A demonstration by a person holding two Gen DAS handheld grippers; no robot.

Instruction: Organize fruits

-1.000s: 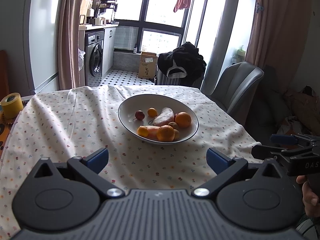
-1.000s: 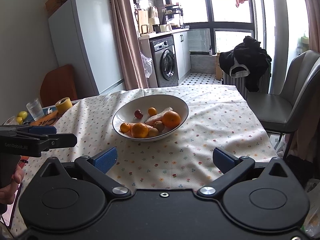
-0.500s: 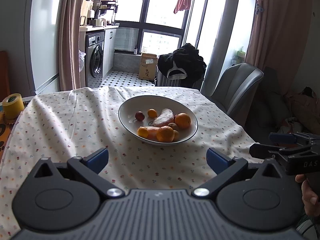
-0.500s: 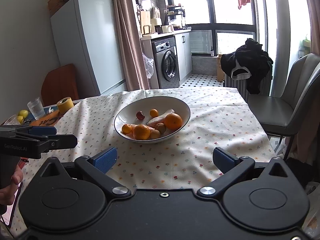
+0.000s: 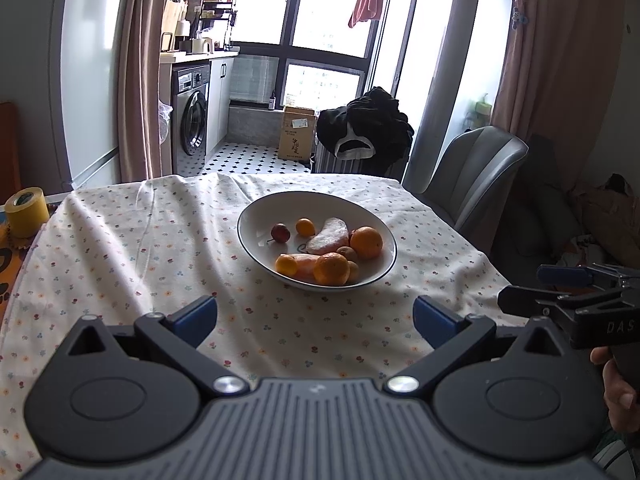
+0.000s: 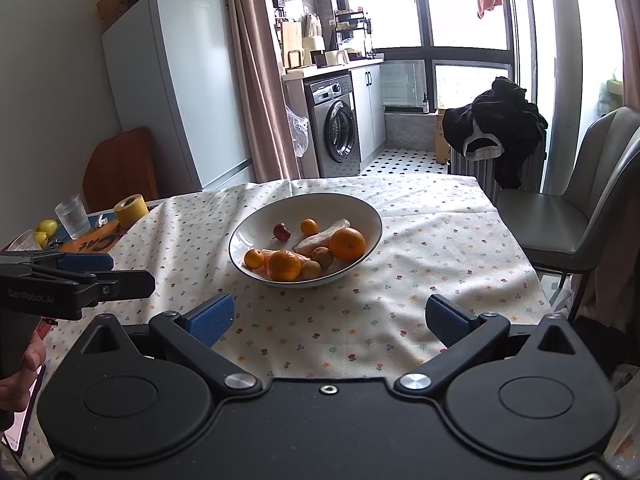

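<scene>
Both grippers, left [image 5: 314,314] and right [image 6: 330,316], spread, empty, short of bowl [image 5: 256,216]. Only right view shows glass [image 6: 73,216], lemons [image 6: 46,226].

Glass [image 6: 73,216] contents too small to tell

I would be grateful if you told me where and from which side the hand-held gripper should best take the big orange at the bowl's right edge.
Grip the big orange across its widest middle, coming down from above. It is round and sits against the white bowl wall on its right, with a kiwi touching its near left, so a low side approach looks blocked. The right hand-held gripper, already open, seems nearer.
</scene>
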